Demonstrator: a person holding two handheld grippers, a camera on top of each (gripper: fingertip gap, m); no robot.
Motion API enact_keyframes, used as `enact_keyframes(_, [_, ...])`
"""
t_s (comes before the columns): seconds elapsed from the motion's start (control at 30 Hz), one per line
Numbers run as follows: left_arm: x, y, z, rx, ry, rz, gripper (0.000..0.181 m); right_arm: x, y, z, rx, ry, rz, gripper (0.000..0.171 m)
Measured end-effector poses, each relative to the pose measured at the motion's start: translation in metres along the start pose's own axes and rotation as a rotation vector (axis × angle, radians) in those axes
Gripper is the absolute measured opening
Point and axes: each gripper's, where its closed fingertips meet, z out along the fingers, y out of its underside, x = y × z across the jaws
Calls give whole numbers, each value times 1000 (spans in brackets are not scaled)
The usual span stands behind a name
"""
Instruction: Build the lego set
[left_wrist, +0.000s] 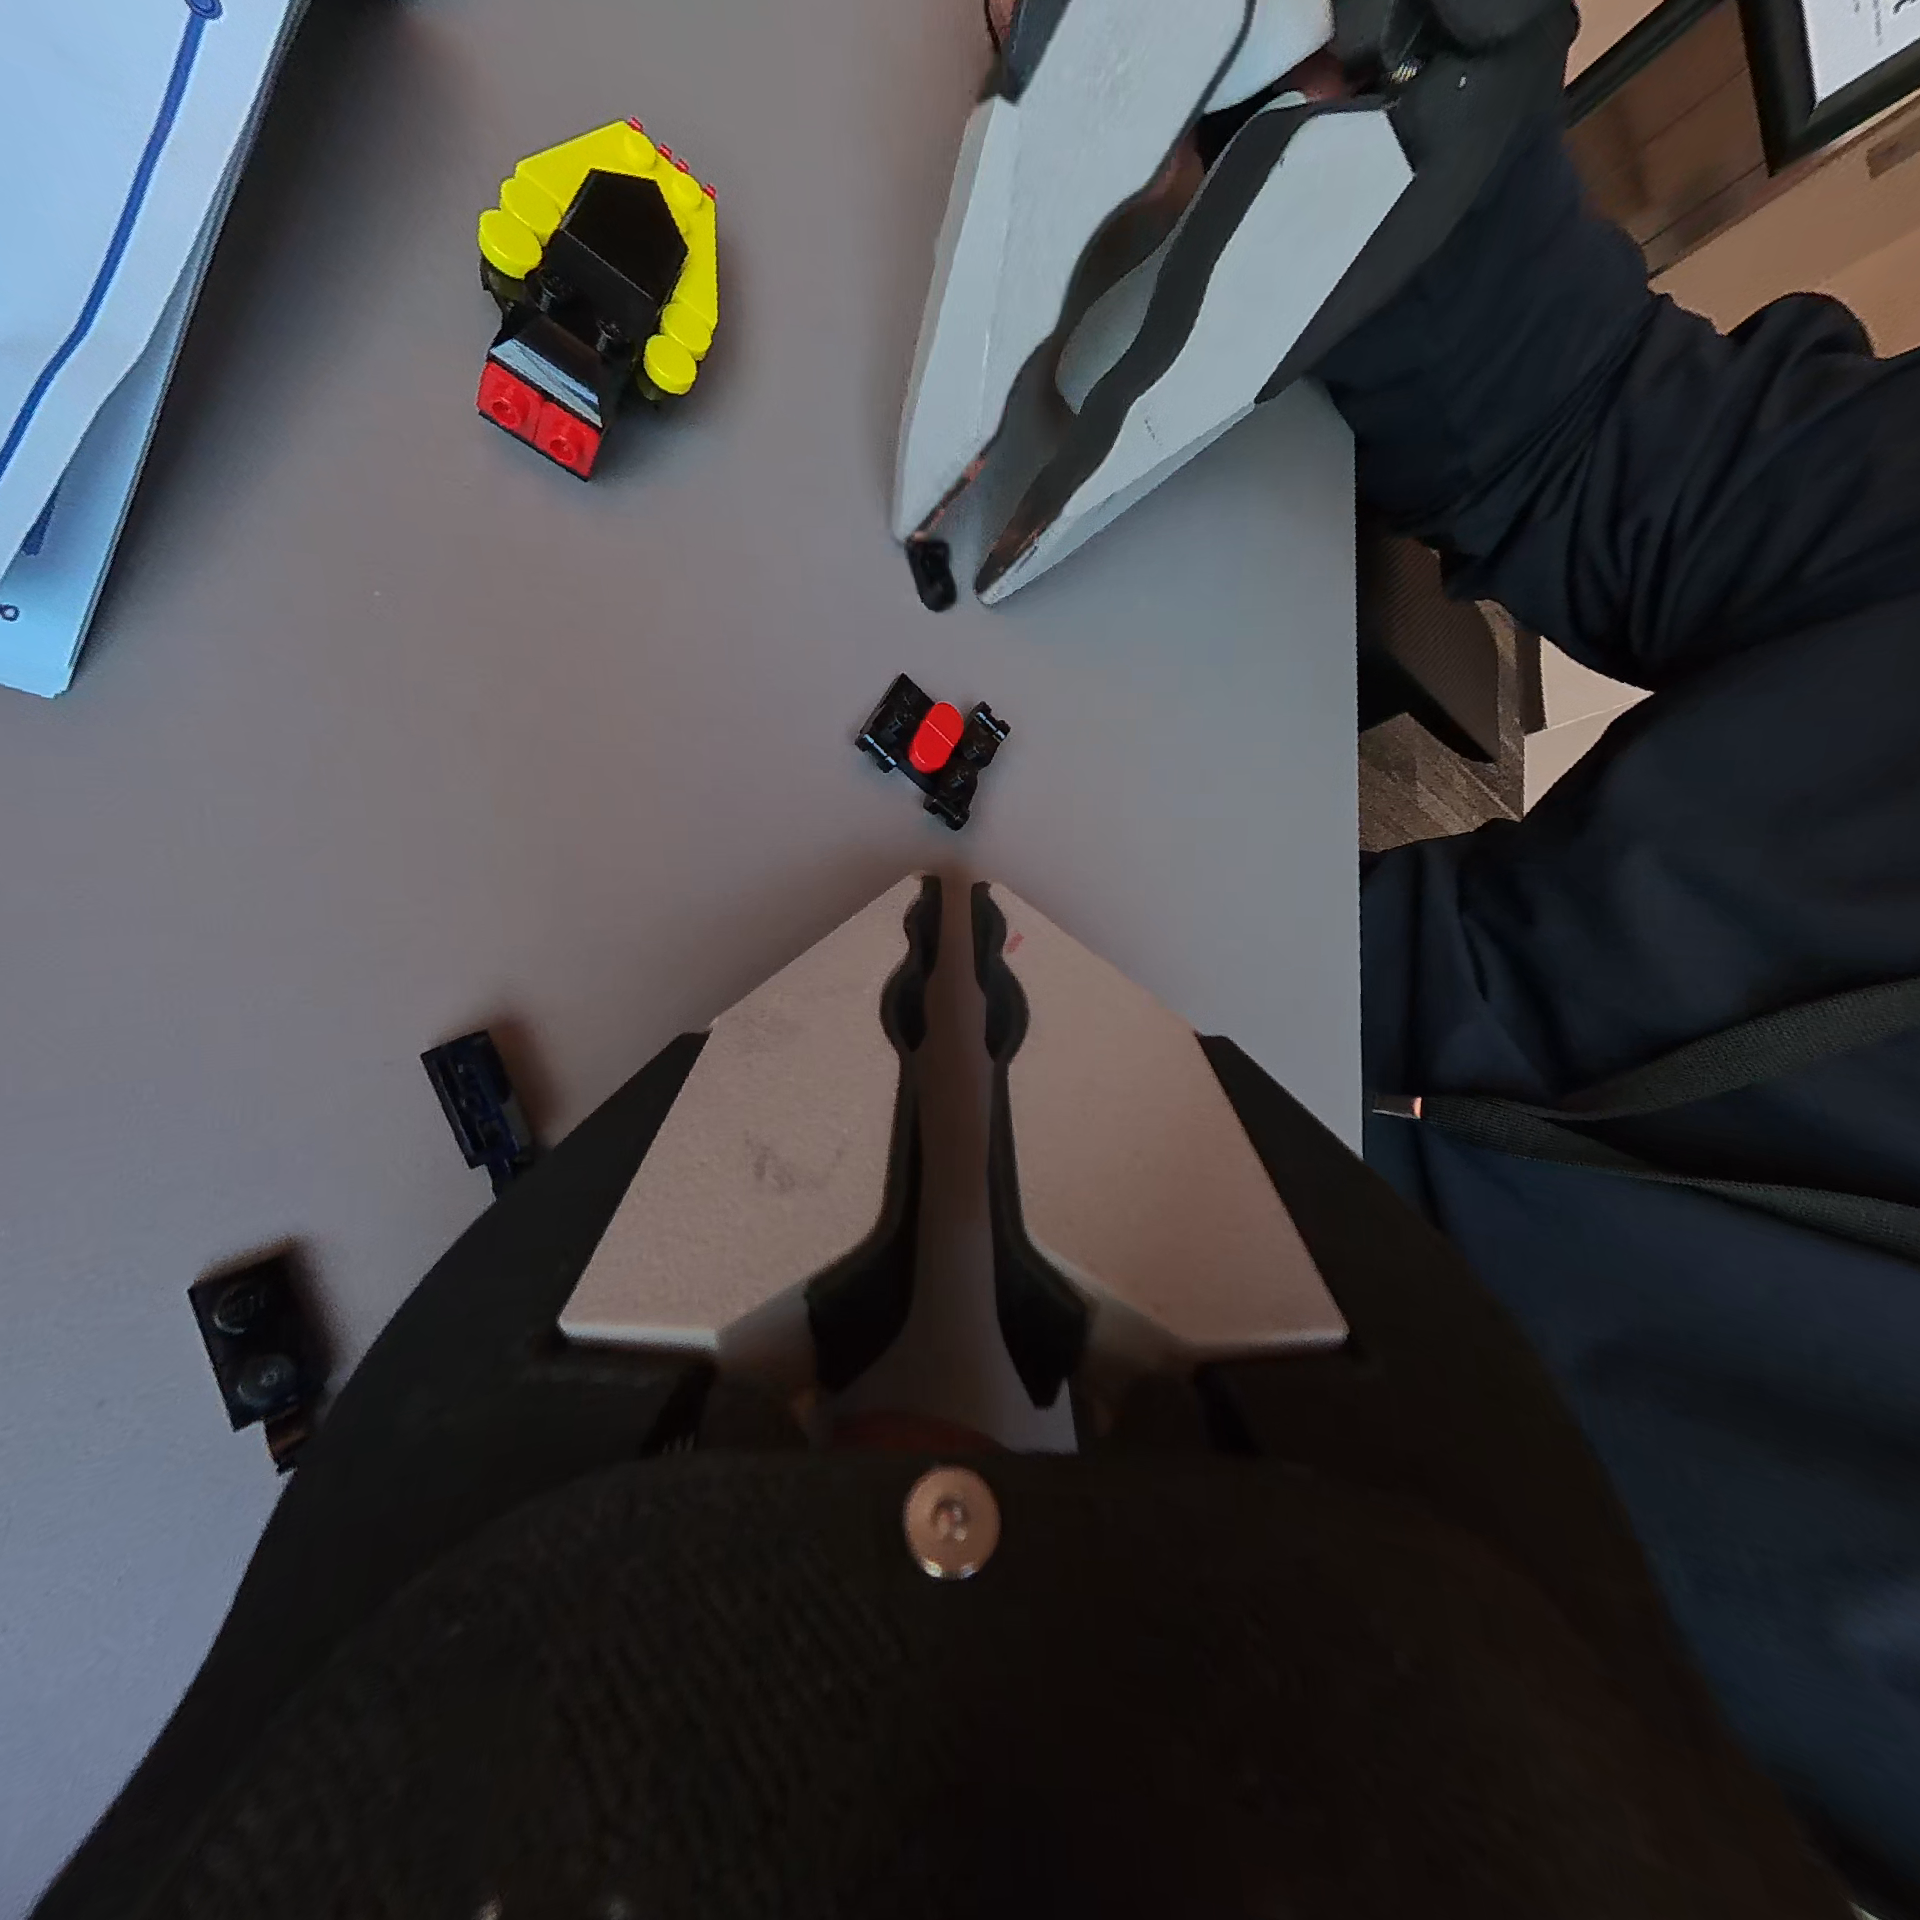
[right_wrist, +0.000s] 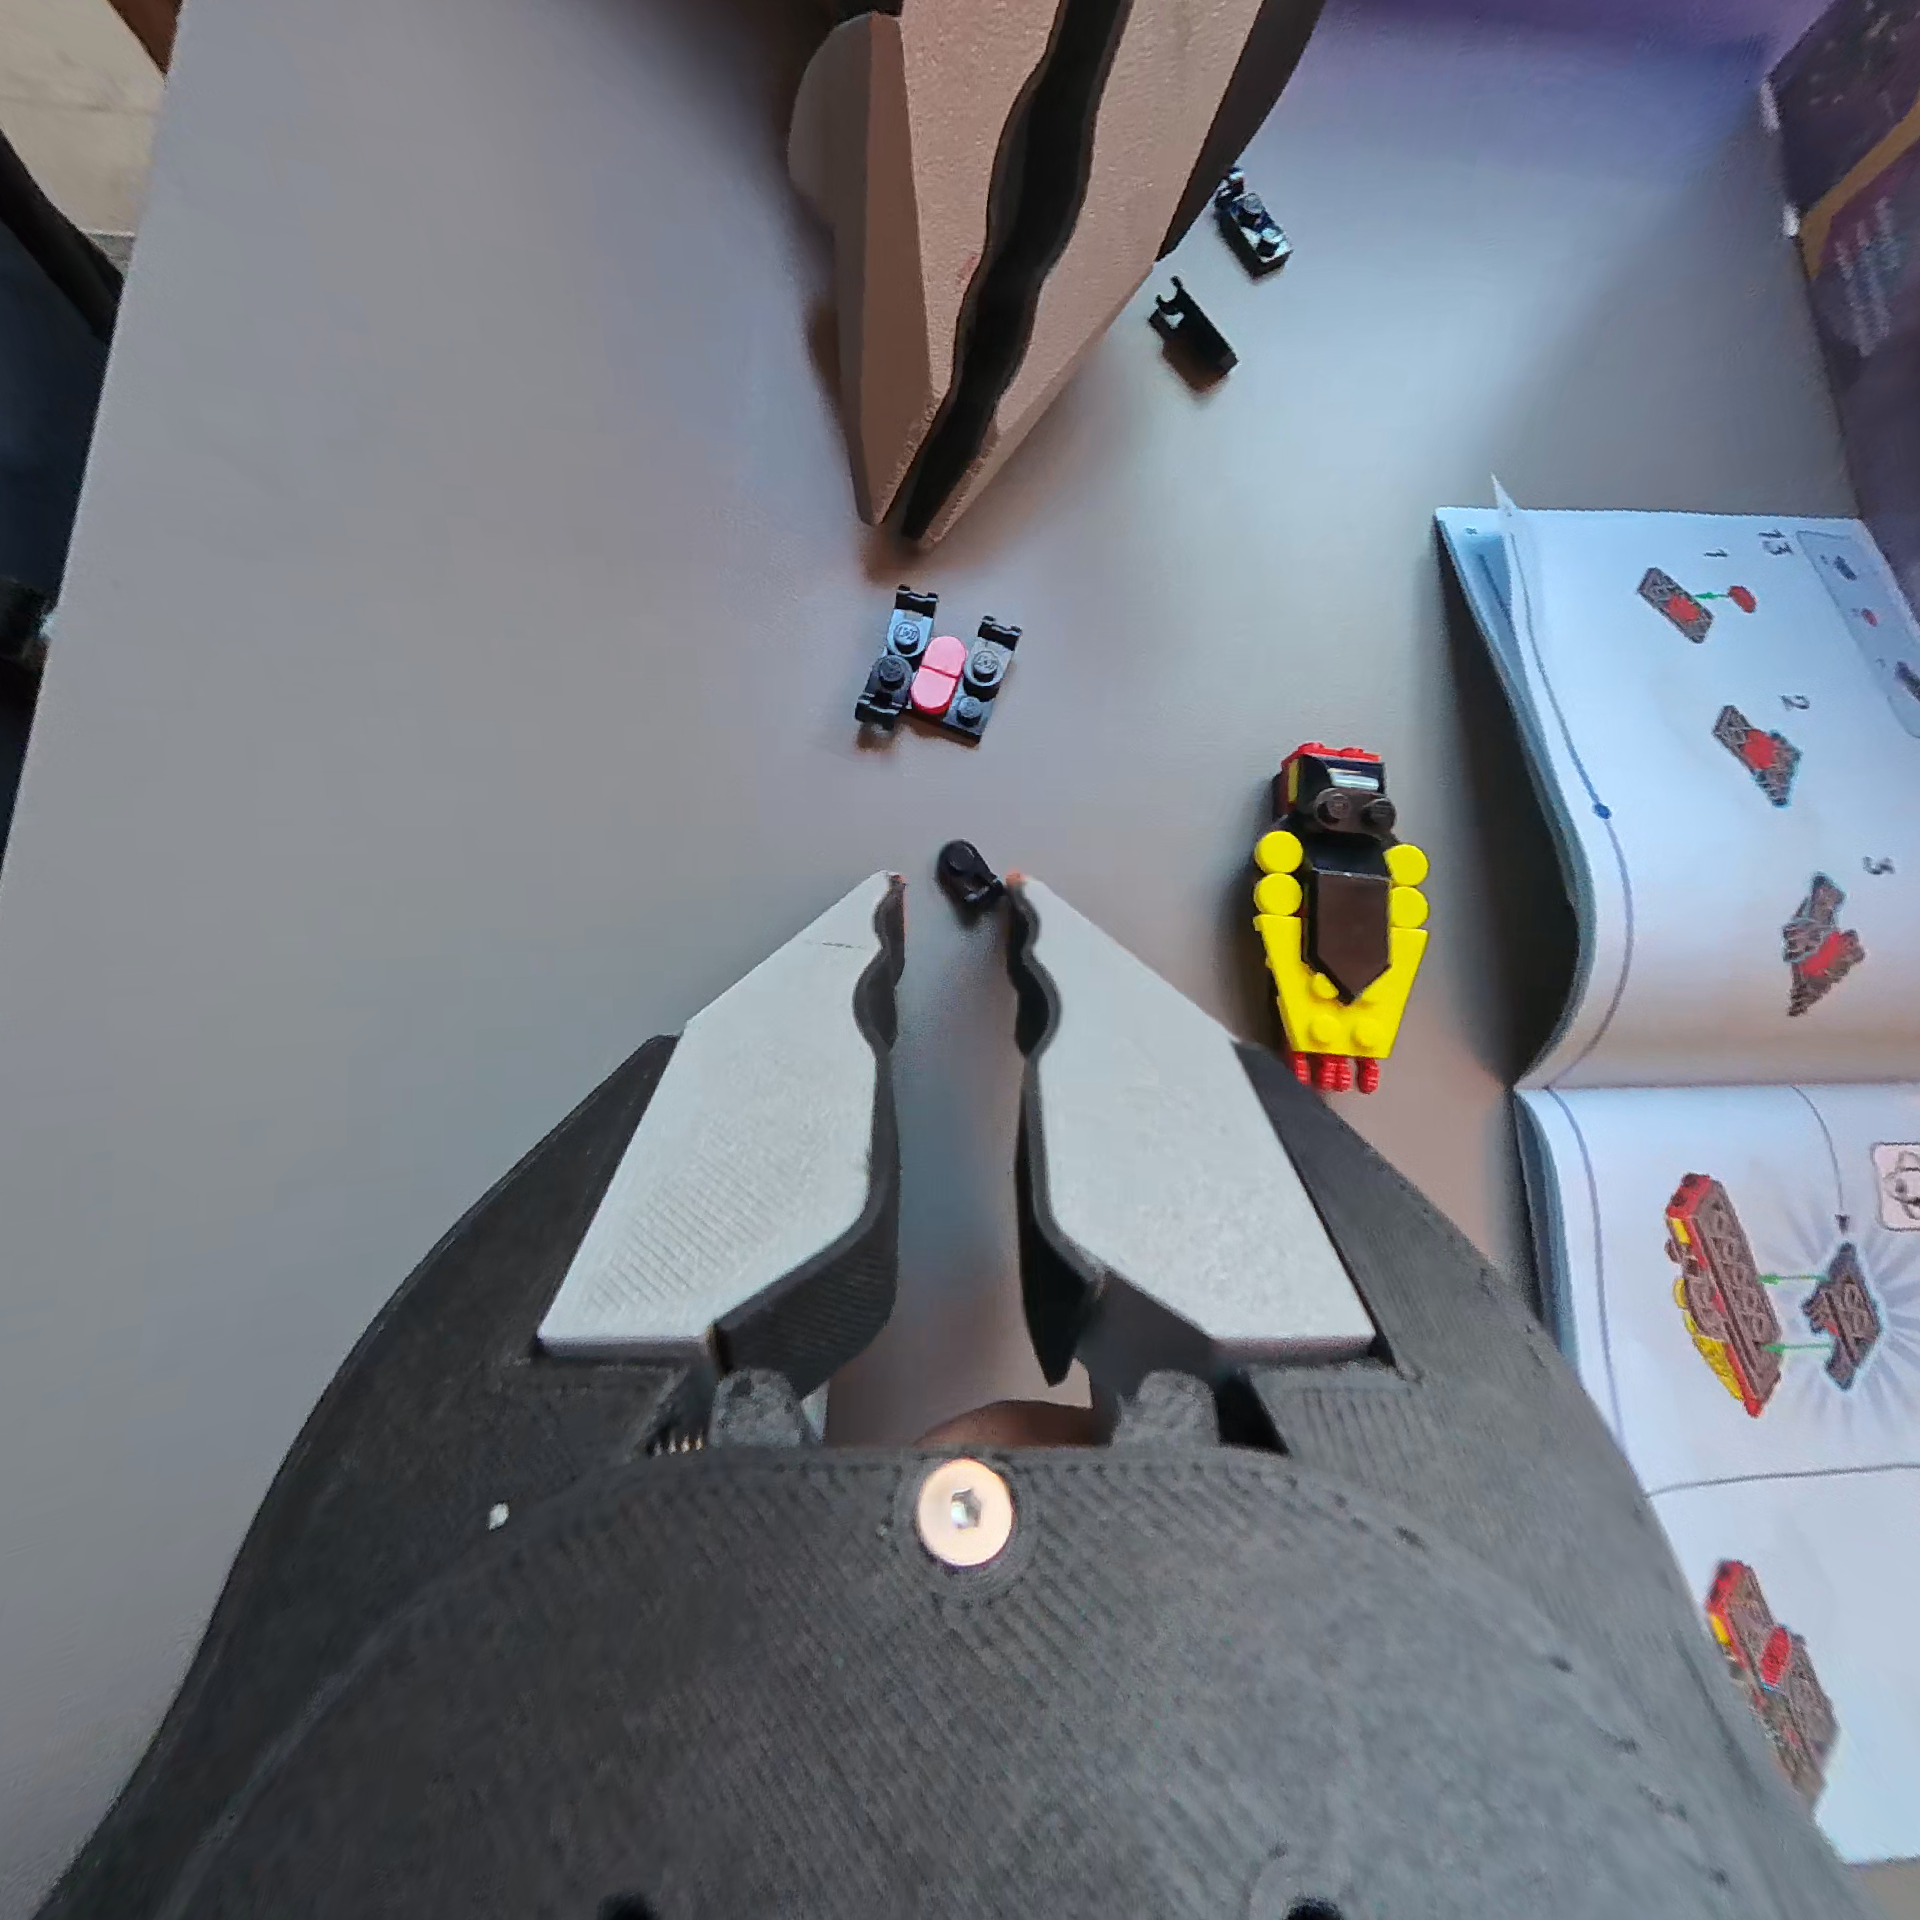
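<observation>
A small black plate assembly with a red tile (left_wrist: 932, 748) (right_wrist: 940, 675) lies on the grey table between the two grippers. My left gripper (left_wrist: 951, 883) is shut and empty, just short of it; it also shows in the right wrist view (right_wrist: 902, 525). My right gripper (right_wrist: 954, 881) is slightly open, its tips on the other side of the assembly (left_wrist: 961, 571). A tiny black piece (right_wrist: 968, 878) (left_wrist: 932, 574) sits between its tips, against one finger only. A yellow, black and red model (left_wrist: 603, 291) (right_wrist: 1340, 914) lies off to the side.
Two loose black pieces (left_wrist: 478, 1101) (left_wrist: 255, 1340) lie near my left gripper, also in the right wrist view (right_wrist: 1195, 332) (right_wrist: 1252, 223). An open instruction booklet (right_wrist: 1714, 831) (left_wrist: 94, 312) and a dark box (right_wrist: 1860, 260) lie beyond the model. The table edge (left_wrist: 1356, 727) borders a person's dark clothing (left_wrist: 1662, 831). The gap from one gripper's tips to the other's is roughly 7 cm.
</observation>
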Motion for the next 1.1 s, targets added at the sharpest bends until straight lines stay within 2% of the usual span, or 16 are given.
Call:
enact_keyframes(0.13, [0, 0, 0, 0, -1, 2, 4, -8, 2, -3, 1, -34, 0, 9])
enact_keyframes(0.43, [0, 0, 0, 0, 0, -1, 4, -2, -7, -1, 13, 17, 44, 15])
enact_keyframes(0.6, [0, 0, 0, -1, 0, -1, 3, -1, -12, -1, 22, 32, 63, 0])
enact_keyframes(0.73, [0, 0, 0, -1, -2, -1, 3, 0, -10, -1, 13, 39, 67, 4])
enact_keyframes(1.1, [0, 0, 0, -1, -2, -1, 2, -2, -7, 4, -16, 45, 68, 3])
